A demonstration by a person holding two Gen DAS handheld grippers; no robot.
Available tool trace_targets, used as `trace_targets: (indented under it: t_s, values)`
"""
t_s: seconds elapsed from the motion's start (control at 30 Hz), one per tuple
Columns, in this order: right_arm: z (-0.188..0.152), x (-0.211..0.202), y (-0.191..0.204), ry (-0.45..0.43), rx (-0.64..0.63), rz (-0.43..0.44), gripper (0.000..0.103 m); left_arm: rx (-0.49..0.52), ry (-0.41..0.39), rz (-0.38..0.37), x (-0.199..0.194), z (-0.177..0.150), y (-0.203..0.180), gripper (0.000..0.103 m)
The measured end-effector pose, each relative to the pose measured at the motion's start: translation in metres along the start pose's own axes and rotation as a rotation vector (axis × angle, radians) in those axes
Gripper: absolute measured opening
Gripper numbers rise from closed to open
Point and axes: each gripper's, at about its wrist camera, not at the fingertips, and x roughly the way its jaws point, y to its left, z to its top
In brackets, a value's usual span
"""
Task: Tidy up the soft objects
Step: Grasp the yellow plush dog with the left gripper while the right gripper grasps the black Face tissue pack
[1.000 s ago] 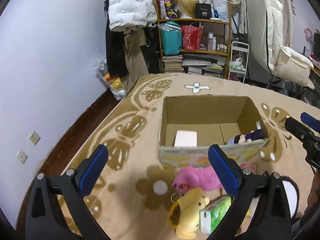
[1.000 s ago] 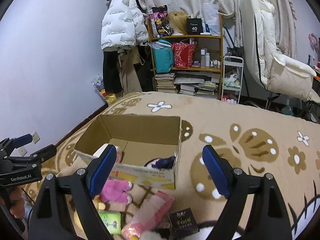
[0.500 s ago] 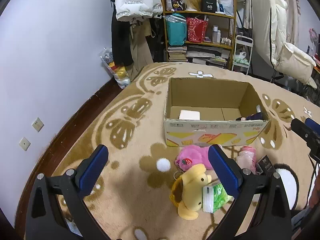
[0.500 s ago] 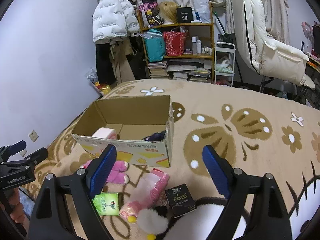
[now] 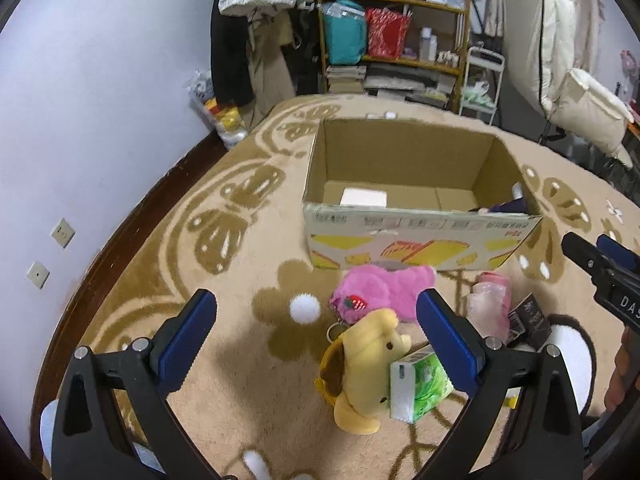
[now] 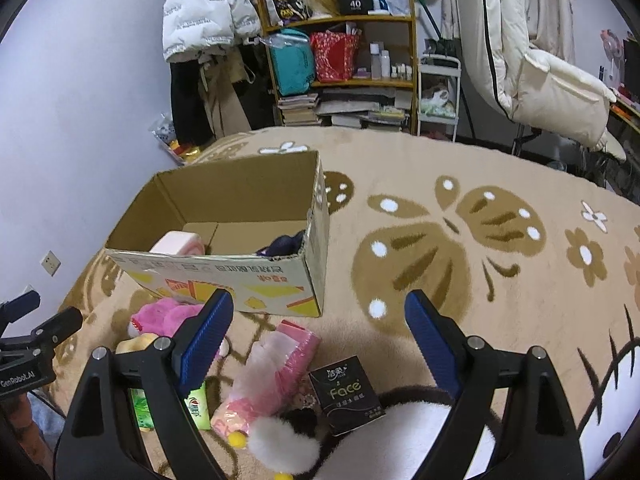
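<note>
on the patterned rug at far left of the left wrist view, we hold the left gripper with its blue pads wide apart and nothing between them. under it a yellow plush dog lies on its side, touching a green tissue pack on its right. just beyond the dog we see a pink plush toy with a strawberry patch, lying against the front of the cardboard box. red printed characters run along that box's front rim, too blurred for us to read. inside the box sit a white block at left and a dark plush at right. right of the pink toy lies a pink wrapped pack, and beside it a black tissue pack reading "face". our right gripper is also spread wide and empty, hovering above these packs. at the left edge of the right wrist view the other tool's body reads "genrobot.ai".
</note>
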Motion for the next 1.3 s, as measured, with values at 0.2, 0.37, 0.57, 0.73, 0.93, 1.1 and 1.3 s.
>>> trace_targets:
  t_s: [0.2,0.37,0.57,0.73,0.93,1.1,1.3]
  values:
    - [-0.003,0.01,-0.004,0.047,0.017,0.002,0.092,-0.001,0.061,0.004,0.019,-0.002,-0.001,0.099]
    - [-0.006,0.021,-0.006,0.088,0.021,0.002,0.092,0.004,0.104,0.004,0.032,-0.005,-0.004,0.099]
    - [-0.018,0.034,-0.014,0.154,0.054,-0.001,0.092,-0.004,0.16,0.033,0.051,-0.012,-0.004,0.099]
    - [-0.021,0.05,-0.015,0.203,0.056,0.004,0.092,0.01,0.201,0.015,0.065,-0.016,-0.009,0.099]
    - [-0.025,0.069,-0.015,0.258,0.058,-0.002,0.092,0.018,0.244,0.003,0.08,-0.022,-0.015,0.099]
    - [-0.025,0.077,-0.018,0.286,0.064,-0.027,0.092,0.027,0.266,-0.003,0.089,-0.024,-0.021,0.099]
    - [-0.025,0.082,-0.027,0.321,0.108,-0.025,0.092,0.033,0.308,-0.017,0.103,-0.029,-0.024,0.099]
